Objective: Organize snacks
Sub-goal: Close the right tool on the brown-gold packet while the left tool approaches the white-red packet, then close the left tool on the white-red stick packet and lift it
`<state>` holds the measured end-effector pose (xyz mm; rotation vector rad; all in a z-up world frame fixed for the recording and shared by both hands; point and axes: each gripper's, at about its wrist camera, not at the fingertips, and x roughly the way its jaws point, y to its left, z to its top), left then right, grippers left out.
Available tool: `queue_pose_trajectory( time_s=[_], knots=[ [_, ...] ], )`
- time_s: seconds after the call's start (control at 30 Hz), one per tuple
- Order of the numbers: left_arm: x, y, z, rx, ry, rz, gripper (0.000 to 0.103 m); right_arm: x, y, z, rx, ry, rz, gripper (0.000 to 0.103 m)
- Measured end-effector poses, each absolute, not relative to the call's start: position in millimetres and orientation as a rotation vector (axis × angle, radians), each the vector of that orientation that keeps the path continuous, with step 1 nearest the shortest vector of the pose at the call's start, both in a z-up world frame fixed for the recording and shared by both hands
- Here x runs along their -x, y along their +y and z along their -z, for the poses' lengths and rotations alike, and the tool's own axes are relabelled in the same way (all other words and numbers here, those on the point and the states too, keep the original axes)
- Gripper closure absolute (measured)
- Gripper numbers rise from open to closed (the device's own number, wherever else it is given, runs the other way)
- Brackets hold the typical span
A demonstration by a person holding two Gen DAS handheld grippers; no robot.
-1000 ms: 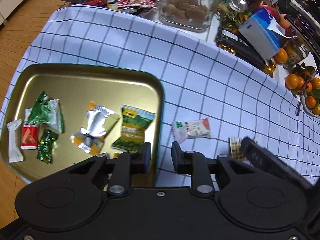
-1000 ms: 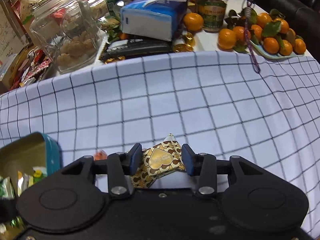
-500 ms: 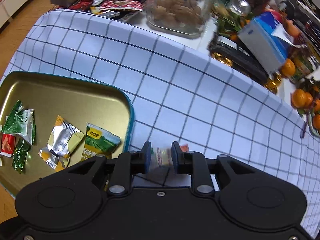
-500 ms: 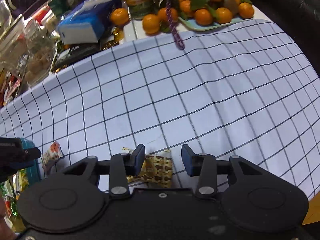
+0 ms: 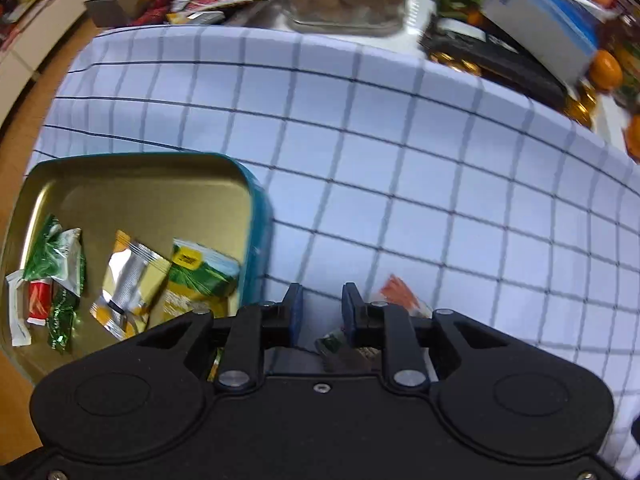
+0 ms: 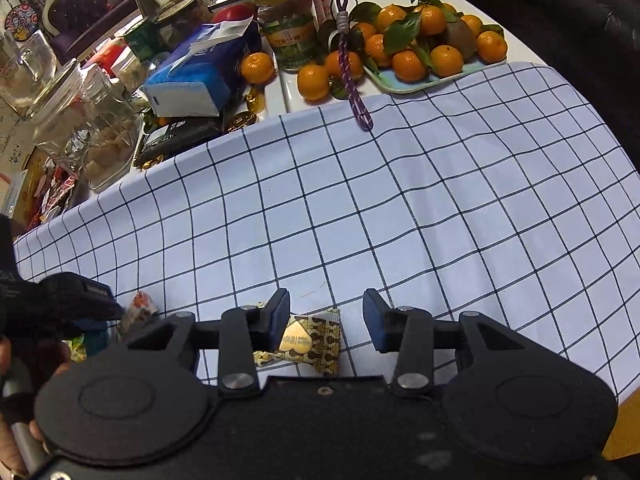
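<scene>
Two sets of tongs point steeply down at the checked cloth that covers the worktop. The left tongs hang just right of the teal tin; their jaws have just been closing, yet a gap shows between them. A white and orange snack packet lies on the cloth under the right-hand finger, part hidden by it, and whether the pads press on it I cannot tell. The right tongs stand spread over a gold heart-printed packet, which lies flat on the cloth beside the left-hand pad and clear of the other. In the right wrist view the left tongs' black body and a hand show at the left edge.

Inside the tin lie several packets: a green and yellow one, a silver and yellow one, and green and red ones. Beyond the cloth stand a glass jar, a blue tissue pack, and a tray of mandarins; a purple cord trails onto the cloth's far edge.
</scene>
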<state>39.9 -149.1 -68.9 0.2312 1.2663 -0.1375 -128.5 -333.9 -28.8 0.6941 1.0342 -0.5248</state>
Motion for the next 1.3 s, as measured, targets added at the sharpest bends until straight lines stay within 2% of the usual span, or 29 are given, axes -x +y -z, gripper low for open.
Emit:
queue_pose_trajectory(
  time_s=[0.47, 0.7, 1.3],
  knots=[
    [-11.7, -161.7, 66.9, -0.118, 1.396, 0.355, 0.073, 140.1, -349.2, 39.6, -0.776, 1.056, 0.606, 0.059],
    [-22.1, -155.3, 50.1, 0.030, 1.371, 0.411, 0.073, 142.0, -350.1, 37.5, -0.774, 1.050, 0.610, 0.059],
    [-20.2, -181.3, 61.2, -0.032, 1.376, 0.402, 0.072, 140.1, -349.7, 37.5, -0.792, 1.058, 0.585, 0.059]
  ],
)
